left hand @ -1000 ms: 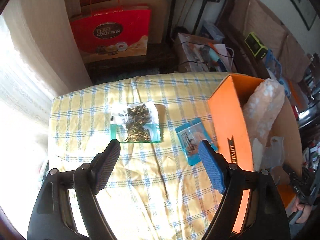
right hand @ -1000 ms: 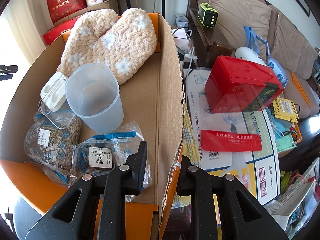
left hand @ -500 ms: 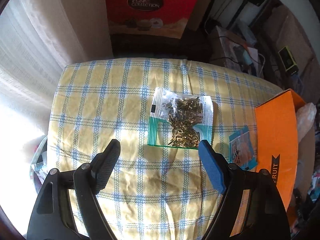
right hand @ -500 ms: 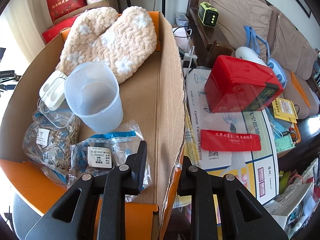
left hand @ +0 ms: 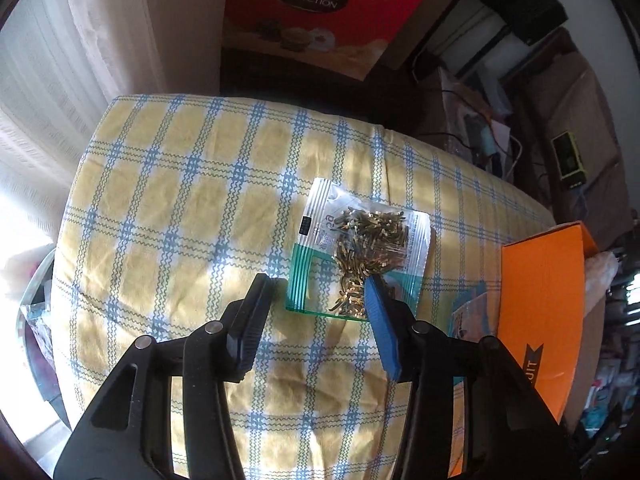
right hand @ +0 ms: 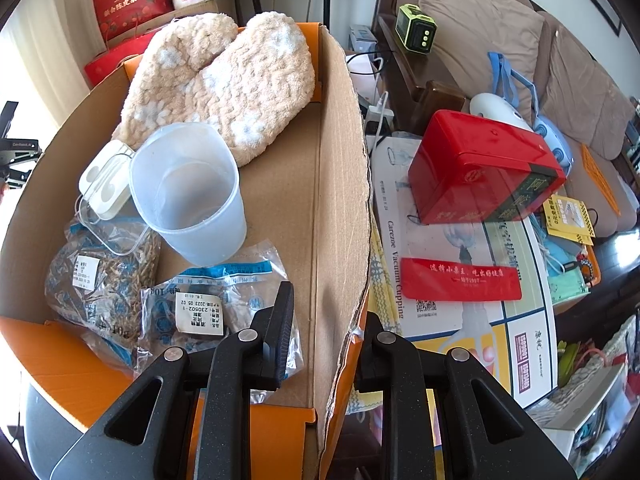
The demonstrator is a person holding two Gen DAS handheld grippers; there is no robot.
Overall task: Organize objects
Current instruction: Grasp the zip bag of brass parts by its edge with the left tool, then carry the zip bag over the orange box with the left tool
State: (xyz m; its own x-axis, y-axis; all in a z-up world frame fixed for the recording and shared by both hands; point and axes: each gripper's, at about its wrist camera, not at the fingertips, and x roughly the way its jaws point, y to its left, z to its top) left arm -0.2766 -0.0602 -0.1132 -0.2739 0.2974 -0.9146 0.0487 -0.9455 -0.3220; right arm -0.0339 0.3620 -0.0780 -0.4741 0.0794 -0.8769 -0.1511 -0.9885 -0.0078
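Observation:
A clear zip bag (left hand: 360,248) with a green edge and golden-brown bits lies on the yellow-and-blue checked cloth (left hand: 180,200). My left gripper (left hand: 318,284) hovers low over the bag's near edge. Its jaws are closing with the bag's near corner between them, and the pads are not pressing on it. A small blue packet (left hand: 466,316) lies beside the orange cardboard box (left hand: 540,300). My right gripper (right hand: 328,304) straddles the box's right wall (right hand: 344,200) and is shut on it. Inside lie fuzzy beige slippers (right hand: 224,80), a clear cup (right hand: 188,196), a white case (right hand: 106,184) and herb bags (right hand: 208,300).
A red chocolate gift box (left hand: 320,12) stands behind the table, and a bright curtain (left hand: 80,80) hangs at the left. Right of the cardboard box a red tin (right hand: 480,168) sits on a printed carton (right hand: 460,320). A sofa (right hand: 480,40) lies beyond.
The left gripper has come down and closer to the zip bag, rolling a little, and its jaws have narrowed around the bag's near edge. The right gripper has not moved.

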